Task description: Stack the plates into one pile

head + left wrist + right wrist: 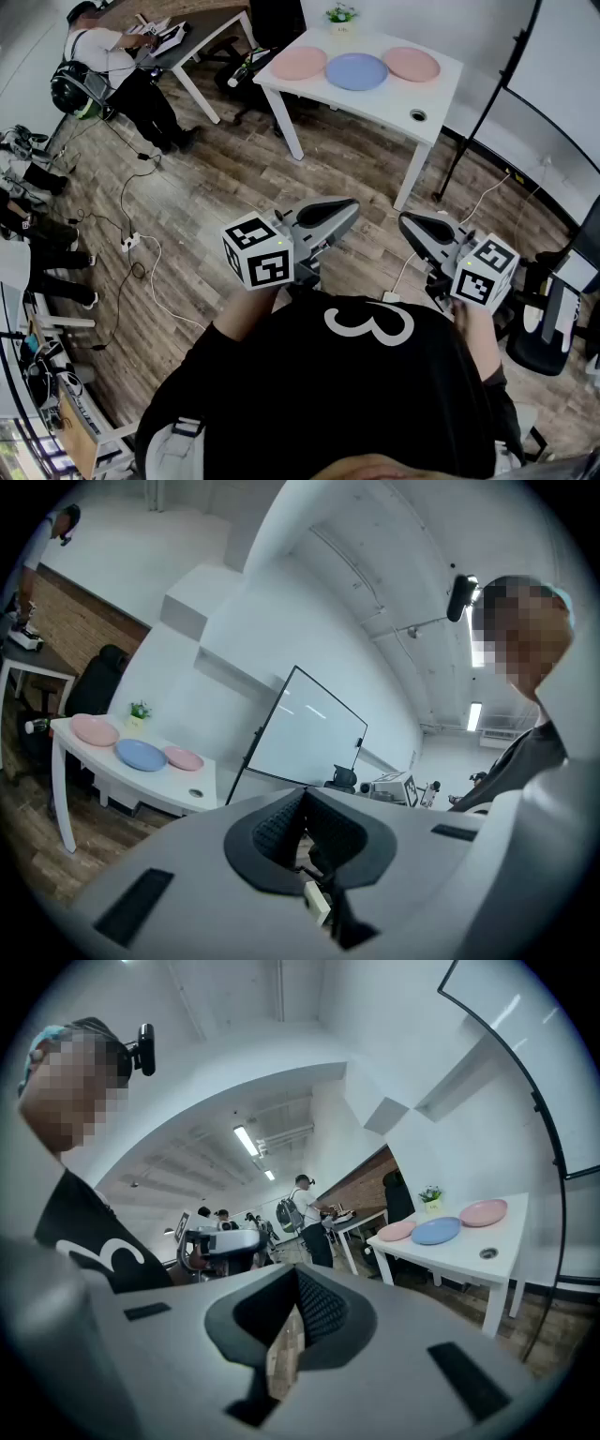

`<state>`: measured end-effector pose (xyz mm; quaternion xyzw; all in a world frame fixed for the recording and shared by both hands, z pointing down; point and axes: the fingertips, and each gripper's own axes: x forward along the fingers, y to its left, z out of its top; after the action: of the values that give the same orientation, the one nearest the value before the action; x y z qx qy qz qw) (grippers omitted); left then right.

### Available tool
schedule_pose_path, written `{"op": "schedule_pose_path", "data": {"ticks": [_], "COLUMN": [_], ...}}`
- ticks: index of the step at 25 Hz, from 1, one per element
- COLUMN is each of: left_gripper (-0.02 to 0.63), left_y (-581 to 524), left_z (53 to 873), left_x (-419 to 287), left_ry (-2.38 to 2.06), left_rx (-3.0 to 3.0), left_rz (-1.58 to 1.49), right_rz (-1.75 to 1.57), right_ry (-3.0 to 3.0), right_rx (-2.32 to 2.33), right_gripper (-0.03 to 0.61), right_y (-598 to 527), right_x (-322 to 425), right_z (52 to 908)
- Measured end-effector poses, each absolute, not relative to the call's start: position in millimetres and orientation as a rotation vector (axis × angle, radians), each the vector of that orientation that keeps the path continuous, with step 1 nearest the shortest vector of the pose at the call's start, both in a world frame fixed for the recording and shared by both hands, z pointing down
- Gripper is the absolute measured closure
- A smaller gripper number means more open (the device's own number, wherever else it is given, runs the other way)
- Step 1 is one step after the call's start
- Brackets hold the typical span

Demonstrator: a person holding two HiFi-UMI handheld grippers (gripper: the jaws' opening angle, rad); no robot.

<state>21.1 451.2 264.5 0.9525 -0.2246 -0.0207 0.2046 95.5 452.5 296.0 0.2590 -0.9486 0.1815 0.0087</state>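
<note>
Three plates lie side by side on a white table (394,101) across the room: a pink plate (298,63), a blue plate (356,71) and a second pink plate (412,64). The same row shows small in the left gripper view, with the blue plate (142,755) in the middle, and in the right gripper view around the blue plate (437,1231). My left gripper (342,208) and right gripper (410,223) are held close to my chest, far short of the table. Both are shut with nothing between the jaws.
A small potted plant (340,16) stands at the table's far edge, and a cable hole (418,115) sits near its right corner. A whiteboard stand (487,103) is right of the table. A person (112,56) works at a dark desk far left. Cables (131,239) trail over the wooden floor.
</note>
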Motion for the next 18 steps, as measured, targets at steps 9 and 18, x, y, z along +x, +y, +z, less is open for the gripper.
{"op": "schedule_pose_path", "data": {"ticks": [9,18], "left_gripper": [0.599,0.598], "left_y": [449,445], "left_z": [256,270], "left_x": [46,41], "left_ry": [-0.622,-0.663], "left_rx": [2.701,2.678], "left_rz": [0.006,0.046], "right_rz": [0.539,0.598], "right_ry": [-2.983,-3.043], "right_rx": [0.869,0.846], "right_gripper": [0.555,0.554], "right_y": [453,444], "right_x": [118,115], "right_z": [289,287]}}
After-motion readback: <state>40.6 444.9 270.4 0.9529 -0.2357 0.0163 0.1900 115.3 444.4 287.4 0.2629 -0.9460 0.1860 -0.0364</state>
